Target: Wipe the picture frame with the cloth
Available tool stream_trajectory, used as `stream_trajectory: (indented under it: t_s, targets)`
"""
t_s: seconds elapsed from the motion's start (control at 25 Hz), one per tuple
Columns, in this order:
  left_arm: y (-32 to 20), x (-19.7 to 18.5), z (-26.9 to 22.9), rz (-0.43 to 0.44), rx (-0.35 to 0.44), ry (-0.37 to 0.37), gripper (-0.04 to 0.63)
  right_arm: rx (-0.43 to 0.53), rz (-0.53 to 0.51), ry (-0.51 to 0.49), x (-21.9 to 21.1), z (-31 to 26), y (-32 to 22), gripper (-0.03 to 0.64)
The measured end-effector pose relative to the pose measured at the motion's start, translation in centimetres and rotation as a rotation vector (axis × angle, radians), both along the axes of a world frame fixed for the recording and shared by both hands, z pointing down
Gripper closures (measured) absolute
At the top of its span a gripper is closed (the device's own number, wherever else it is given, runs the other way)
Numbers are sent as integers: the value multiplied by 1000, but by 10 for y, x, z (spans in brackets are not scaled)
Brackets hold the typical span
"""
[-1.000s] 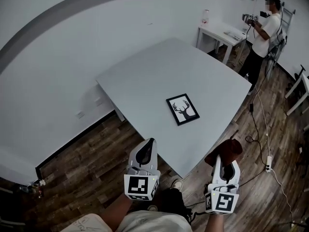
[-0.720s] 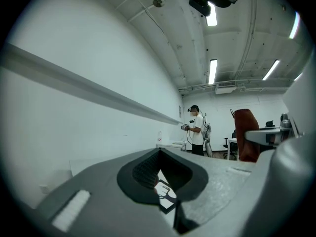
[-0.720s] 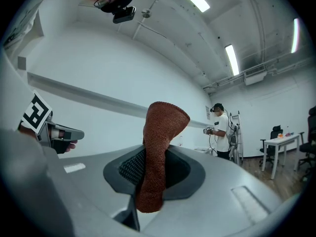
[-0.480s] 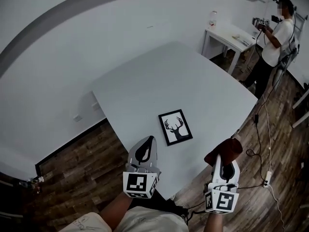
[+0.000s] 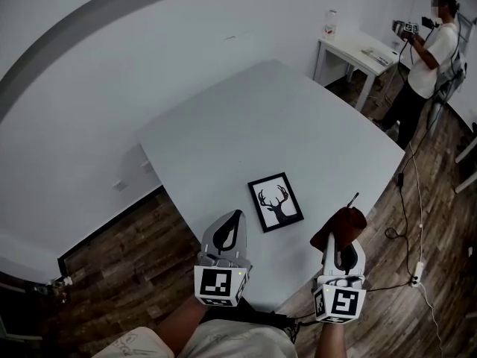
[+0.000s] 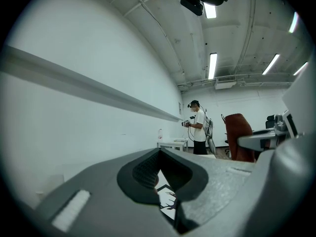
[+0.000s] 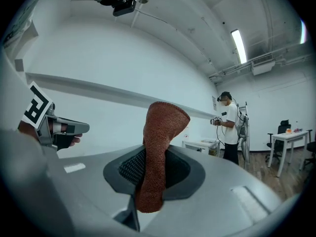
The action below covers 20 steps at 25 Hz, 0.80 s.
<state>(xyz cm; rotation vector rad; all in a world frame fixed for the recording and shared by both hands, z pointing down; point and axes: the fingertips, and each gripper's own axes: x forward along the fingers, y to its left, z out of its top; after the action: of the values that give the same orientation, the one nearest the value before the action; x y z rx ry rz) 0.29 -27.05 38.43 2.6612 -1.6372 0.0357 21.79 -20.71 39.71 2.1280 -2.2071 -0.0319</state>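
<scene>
Currently the cloth (image 5: 340, 224) is clamped between the right gripper (image 5: 339, 246) jaws; the left gripper (image 5: 226, 235) is closed on nothing. The picture frame (image 5: 276, 201) is laid flat near the table (image 5: 246, 118) edge, untouched. Light flat strokes are advised so the frame isn't pushed off.

Your cloth (image 7: 159, 147) was rust-red (nubbly in weave). You had a picture frame (image 5: 276, 201) of black round a white sheet with a black stag's head. The table (image 5: 246, 125) was pale grey, the floor (image 5: 127, 252) dark brown wood-grain planks.
</scene>
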Motion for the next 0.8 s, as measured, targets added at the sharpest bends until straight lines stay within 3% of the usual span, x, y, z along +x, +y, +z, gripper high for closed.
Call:
stream_trajectory:
  t_s: [0.2,0.56,0.8]
  targets:
    - [-11,-6,4,-19,-7,12,594,-128,-73,21,-18,28,-41,512]
    - [-15,-16,13,-43,-24,26,594,-570,-241,48,-48,132,-136,512]
    - [-19,-27,25,-63,-50,31,594,-811,-255,26,-57,188,-187,512]
